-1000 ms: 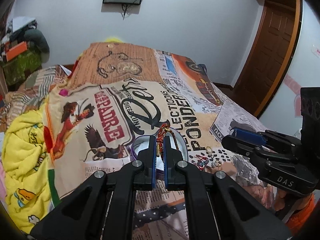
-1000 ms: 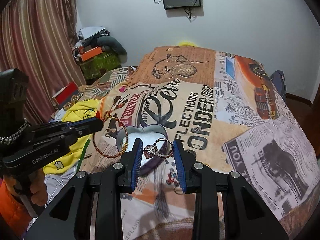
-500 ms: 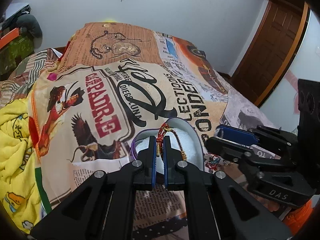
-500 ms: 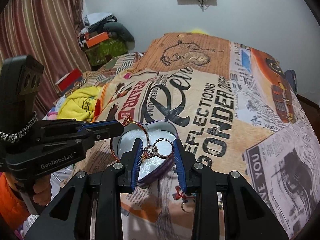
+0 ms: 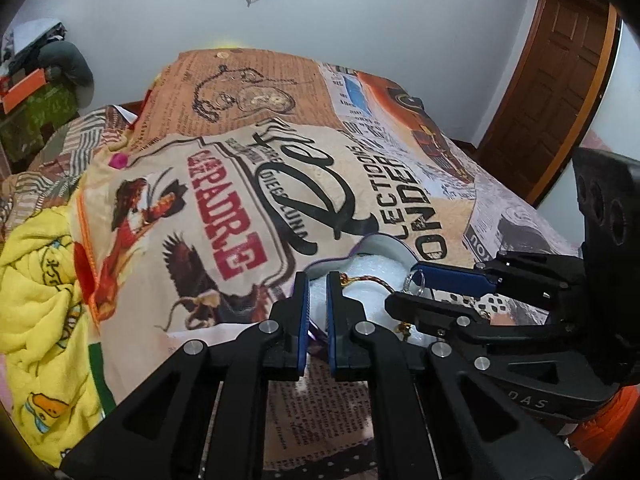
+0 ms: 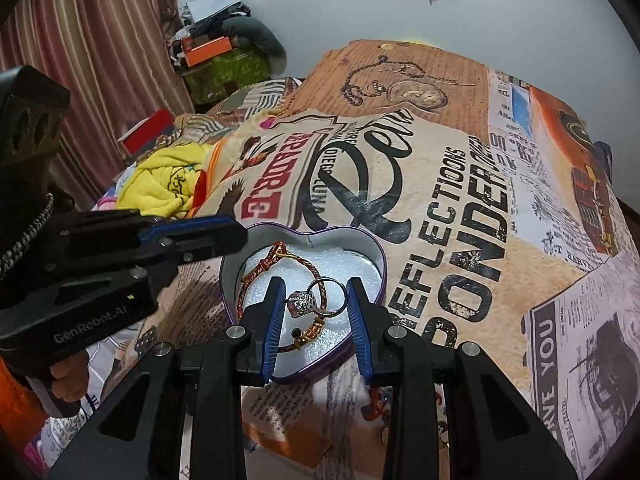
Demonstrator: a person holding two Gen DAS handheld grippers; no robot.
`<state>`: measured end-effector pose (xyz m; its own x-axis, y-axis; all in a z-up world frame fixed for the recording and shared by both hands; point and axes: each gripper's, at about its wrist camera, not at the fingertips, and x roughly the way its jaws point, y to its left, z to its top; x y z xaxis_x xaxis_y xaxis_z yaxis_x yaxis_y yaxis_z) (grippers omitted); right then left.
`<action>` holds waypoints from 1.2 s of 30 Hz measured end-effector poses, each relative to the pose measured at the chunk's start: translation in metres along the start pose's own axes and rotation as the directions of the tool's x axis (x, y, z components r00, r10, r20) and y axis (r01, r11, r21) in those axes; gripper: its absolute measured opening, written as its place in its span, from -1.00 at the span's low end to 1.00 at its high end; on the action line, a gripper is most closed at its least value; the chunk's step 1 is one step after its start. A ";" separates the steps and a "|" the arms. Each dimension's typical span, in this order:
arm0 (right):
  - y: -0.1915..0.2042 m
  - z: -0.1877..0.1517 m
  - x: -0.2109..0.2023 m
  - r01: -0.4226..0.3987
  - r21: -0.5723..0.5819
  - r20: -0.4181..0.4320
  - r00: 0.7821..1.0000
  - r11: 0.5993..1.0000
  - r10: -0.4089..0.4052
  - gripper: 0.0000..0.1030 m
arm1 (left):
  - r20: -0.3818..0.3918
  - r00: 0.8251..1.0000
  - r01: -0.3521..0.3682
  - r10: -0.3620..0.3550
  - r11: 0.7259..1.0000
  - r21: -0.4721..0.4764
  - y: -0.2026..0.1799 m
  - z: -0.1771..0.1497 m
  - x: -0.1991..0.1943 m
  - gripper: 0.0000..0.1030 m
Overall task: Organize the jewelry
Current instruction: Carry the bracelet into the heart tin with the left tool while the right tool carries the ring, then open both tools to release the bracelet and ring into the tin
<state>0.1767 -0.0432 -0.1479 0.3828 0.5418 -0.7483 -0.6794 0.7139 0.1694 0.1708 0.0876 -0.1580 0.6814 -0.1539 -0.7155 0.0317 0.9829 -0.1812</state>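
A heart-shaped tin (image 6: 381, 258) with a purple rim and white foam lining sits on the printed bedspread (image 6: 460, 184). My left gripper (image 5: 318, 280) is shut at the tin's left lobe. A red-and-gold cord bracelet (image 6: 242, 296) runs from its tips onto the foam, and the grip point is hidden behind a finger. The same bracelet (image 5: 368, 279) trails right in the left wrist view. My right gripper (image 6: 315, 286) is shut on a silver ring (image 6: 300, 302) with a stone cluster, held crosswise just above the foam. From the left wrist view, the right gripper (image 5: 404, 292) reaches in from the right over the tin (image 5: 384, 240).
Loose small jewelry (image 6: 376, 404) lies on the bedspread just in front of the tin. A yellow towel (image 5: 36, 280) is bunched at the bed's left edge. A curtain (image 6: 80, 60) and piled clothes (image 6: 224, 52) stand beyond the left side, and a wooden door (image 5: 560, 100) is at the right.
Both grippers sank toward the tin. The bracelet, dangling from the left jaws before, now lies mostly on the foam. The ring came down over the tin.
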 end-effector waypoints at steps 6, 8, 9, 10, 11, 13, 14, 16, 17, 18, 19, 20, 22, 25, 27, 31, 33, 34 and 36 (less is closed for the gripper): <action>0.003 0.001 0.004 0.000 -0.010 -0.027 1.000 1.000 -0.001 -0.44 | 0.035 0.998 -0.051 0.050 0.999 0.018 0.001 0.001 -0.011 -0.80; 0.003 0.002 0.005 0.004 -0.008 -0.033 0.999 1.000 -0.004 -0.41 | 0.040 0.997 -0.060 0.059 0.998 0.010 0.003 0.002 -0.013 -0.79; 0.003 0.002 0.004 0.008 -0.005 -0.033 0.999 1.000 -0.008 -0.36 | 0.040 0.997 -0.063 0.062 0.998 0.007 0.004 0.002 -0.014 -0.77; 0.002 0.002 0.003 0.012 -0.002 -0.033 0.999 1.000 -0.012 -0.34 | 0.041 0.997 -0.065 0.065 0.998 0.005 0.004 0.002 -0.015 -0.75; 0.001 0.002 0.000 0.014 0.001 -0.029 0.999 1.000 -0.014 -0.34 | 0.042 0.997 -0.068 0.068 0.998 0.005 0.004 0.002 -0.017 -0.70; -0.001 0.001 -0.007 0.015 0.013 -0.016 1.000 1.000 -0.015 -0.34 | 0.044 0.997 -0.070 0.070 0.998 0.006 0.002 0.002 -0.019 -0.59; -0.002 0.001 -0.010 0.016 0.017 -0.010 1.000 1.000 -0.016 -0.34 | 0.045 0.997 -0.069 0.069 0.998 0.007 0.001 0.001 -0.021 -0.52; -0.005 0.001 -0.020 0.024 0.029 0.009 1.000 0.999 -0.024 -0.34 | 0.048 0.997 -0.067 0.067 0.998 0.014 -0.003 0.001 -0.025 -0.45; -0.007 0.000 -0.025 0.029 0.036 0.018 0.999 0.999 -0.029 -0.33 | 0.051 0.996 -0.067 0.066 0.998 0.018 -0.006 0.001 -0.027 -0.44; -0.009 0.000 -0.030 0.034 0.045 0.027 0.999 0.998 -0.035 -0.33 | 0.053 0.996 -0.068 0.067 0.997 0.021 -0.008 0.001 -0.029 -0.42; -0.013 -0.001 -0.037 0.039 0.058 0.038 0.998 0.998 -0.042 -0.33 | 0.056 0.996 -0.069 0.068 0.997 0.026 -0.011 0.001 -0.031 -0.41; -0.015 -0.002 -0.041 0.044 0.066 0.046 0.998 0.997 -0.047 -0.33 | 0.060 0.996 -0.070 0.068 0.997 0.032 -0.014 0.002 -0.034 -0.36; -0.022 -0.003 -0.052 0.061 0.084 0.063 0.996 0.995 -0.066 -0.33 | 0.065 0.996 -0.069 0.067 0.997 0.041 -0.021 0.001 -0.037 -0.27; -0.033 -0.007 -0.068 0.098 0.107 0.085 0.991 0.989 -0.107 -0.33 | 0.061 0.997 -0.059 0.055 0.997 0.052 -0.031 0.001 -0.039 -0.25; -0.040 -0.010 -0.078 0.110 0.129 0.097 0.988 0.986 -0.123 -0.32 | 0.052 0.998 -0.049 0.046 0.997 0.057 -0.039 0.001 -0.038 -0.24; -0.057 -0.020 -0.092 0.130 0.172 0.100 0.984 0.976 -0.148 -0.32 | 0.027 1.000 -0.017 0.015 0.997 0.072 -0.058 -0.002 -0.034 -0.24; -0.063 -0.026 -0.095 0.146 0.186 0.090 0.982 0.972 -0.165 -0.32 | 0.014 1.000 -0.002 0.001 0.996 0.087 -0.069 -0.004 -0.030 -0.24; -0.066 -0.030 -0.096 0.153 0.193 0.084 0.982 0.969 -0.172 -0.32 | 0.006 1.000 0.006 -0.007 0.995 0.096 -0.074 -0.006 -0.028 -0.24; -0.073 -0.037 -0.098 0.165 0.204 0.072 0.981 0.965 -0.183 -0.32 | -0.015 1.000 0.022 -0.020 0.993 0.115 -0.085 -0.009 -0.023 -0.24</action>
<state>0.1655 -0.1647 -0.1104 0.5445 0.4327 -0.7186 -0.4651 0.8687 0.1707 0.1457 0.0068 -0.1327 0.6693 -0.1752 -0.7220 0.1307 0.9844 -0.1177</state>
